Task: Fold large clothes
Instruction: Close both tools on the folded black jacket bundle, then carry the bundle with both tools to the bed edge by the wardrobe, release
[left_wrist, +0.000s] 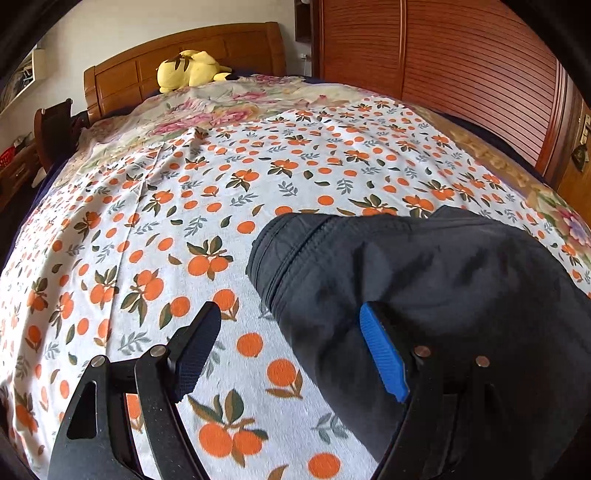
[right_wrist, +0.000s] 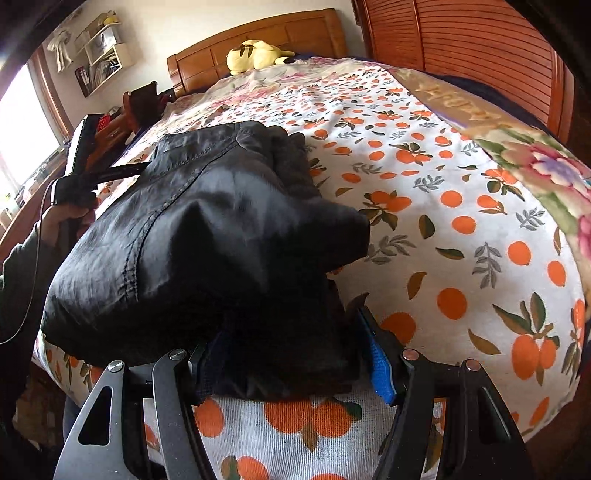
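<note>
A dark folded garment (left_wrist: 424, 280) lies on the orange-print sheet (left_wrist: 147, 221) of a bed. In the left wrist view my left gripper (left_wrist: 290, 314) stands open at the garment's left edge. Its blue pad (left_wrist: 384, 354) is over the cloth, and the dark pad (left_wrist: 192, 354) is over bare sheet. In the right wrist view the bunched garment (right_wrist: 207, 229) fills the gap of my right gripper (right_wrist: 284, 332), with both pads against it. The left gripper (right_wrist: 85, 177), held by a hand (right_wrist: 62, 218), shows at the garment's far left side.
A yellow plush toy (left_wrist: 188, 70) lies by the wooden headboard (left_wrist: 240, 40). A floral blanket (left_wrist: 221, 107) covers the far end of the bed. Slatted wooden wardrobe doors (left_wrist: 461, 74) stand on the right, and bedside furniture (right_wrist: 110, 125) stands on the left.
</note>
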